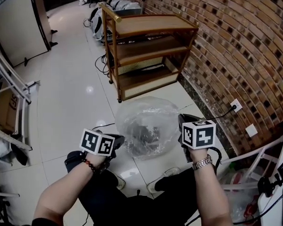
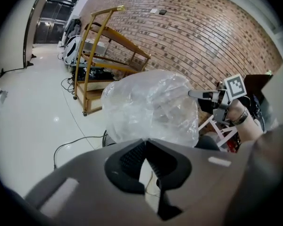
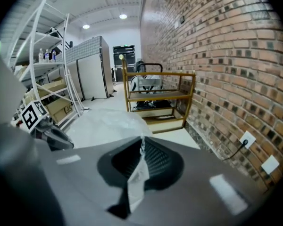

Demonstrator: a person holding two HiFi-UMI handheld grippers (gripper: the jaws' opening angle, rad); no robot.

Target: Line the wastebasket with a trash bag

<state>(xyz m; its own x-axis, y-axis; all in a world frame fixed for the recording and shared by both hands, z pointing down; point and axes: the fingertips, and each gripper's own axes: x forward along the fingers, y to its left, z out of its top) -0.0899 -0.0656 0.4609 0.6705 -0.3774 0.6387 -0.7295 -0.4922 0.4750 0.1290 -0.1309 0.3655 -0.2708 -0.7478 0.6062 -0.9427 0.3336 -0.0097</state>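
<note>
Billowing above the floor (image 1: 70, 88), the clear trash bag (image 1: 148, 121) blurs a dark shape (image 1: 144, 133) beneath; its mouth is unclear. Its long axis runs sideways from left gripper (image 2: 146, 142) to right gripper (image 3: 142, 139), both jaws clenched on its plastic.

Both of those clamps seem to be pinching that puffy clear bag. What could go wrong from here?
1. The left gripper and right gripper are each shut on only a thin edge of the trash bag; the film could slip out or tear if pulled.
2. The bag is ballooned and covers a dark shape below, perhaps the wastebasket, so aiming may be hard.
3. A cable lies on the floor nearby and could snag a foot.
</note>
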